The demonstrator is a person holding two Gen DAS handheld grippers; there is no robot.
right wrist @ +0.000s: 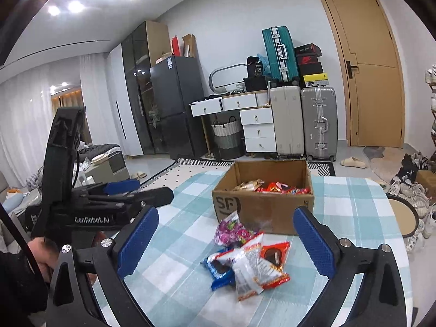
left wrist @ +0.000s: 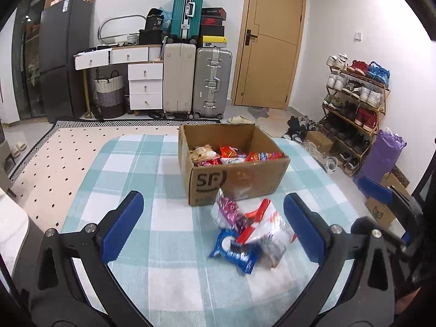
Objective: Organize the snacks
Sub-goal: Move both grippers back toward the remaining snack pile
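A cardboard box [left wrist: 245, 179] [right wrist: 261, 209] stands on the checked tablecloth [left wrist: 152, 272], with several snack packets inside. Just in front of it lies a loose pile: a purple packet [left wrist: 229, 209] [right wrist: 231, 231], a blue cookie packet [left wrist: 234, 250] [right wrist: 218, 269], a white-and-red packet [left wrist: 272, 231] [right wrist: 248, 269] and an orange-red packet [right wrist: 275, 256]. My left gripper [left wrist: 214, 200] is open, its blue pads wide on either side of the pile with nothing pressed. My right gripper [right wrist: 226, 212] is open too, framing the same pile from the near side without touching it.
The left tool, held by a hand [right wrist: 41, 253], fills the left of the right wrist view. Beyond the table are suitcases [left wrist: 196, 81], white drawers [left wrist: 144, 87], a dark fridge [left wrist: 62, 60], a wooden door [left wrist: 269, 41] and a shoe rack [left wrist: 354, 95]. A round stool [right wrist: 403, 218] stands at the table's right.
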